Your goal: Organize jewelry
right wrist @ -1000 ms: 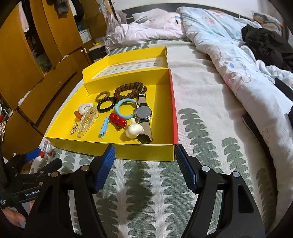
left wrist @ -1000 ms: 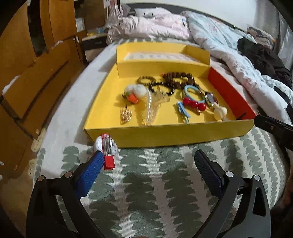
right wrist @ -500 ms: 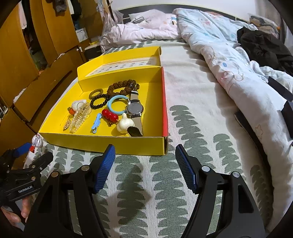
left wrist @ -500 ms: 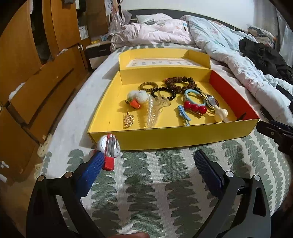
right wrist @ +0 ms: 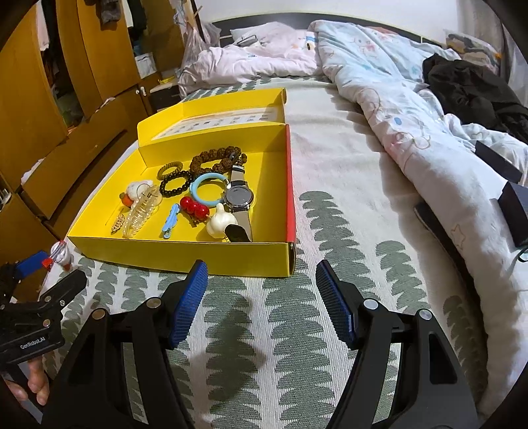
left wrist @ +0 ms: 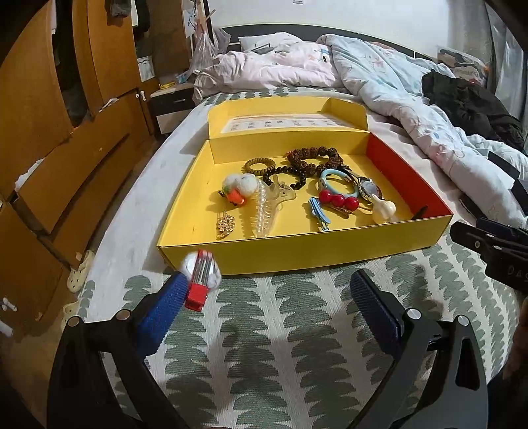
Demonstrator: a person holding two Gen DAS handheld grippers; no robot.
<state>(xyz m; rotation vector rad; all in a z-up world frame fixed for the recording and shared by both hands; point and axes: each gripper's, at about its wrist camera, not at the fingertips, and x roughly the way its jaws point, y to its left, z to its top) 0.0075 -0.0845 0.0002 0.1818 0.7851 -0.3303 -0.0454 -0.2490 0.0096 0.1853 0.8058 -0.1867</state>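
We've got a bed (right wrist: 330, 171) filling most of the frame, covered by a pale spread with green leaf shapes. A rumpled light-blue duvet (right wrist: 379, 82) is piled along the upper right, with dark clothes (right wrist: 468, 85) heaped on it. Down the left side we see orange-brown wooden wardrobes (left wrist: 43, 109) and drawers. At the top, a dark headboard (left wrist: 389, 46) sits against a white wall (left wrist: 363, 16), a small nightstand (left wrist: 168, 102) beside it.

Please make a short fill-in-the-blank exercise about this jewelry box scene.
1. The jewelry lies in a ____ box.
2. The wristwatch lies nearest the box's ____ side wall.
3. The three round beads beside the blue ring are ____.
4. Both tongs, left and right, stand ____.

Missing words: yellow; red; red; open
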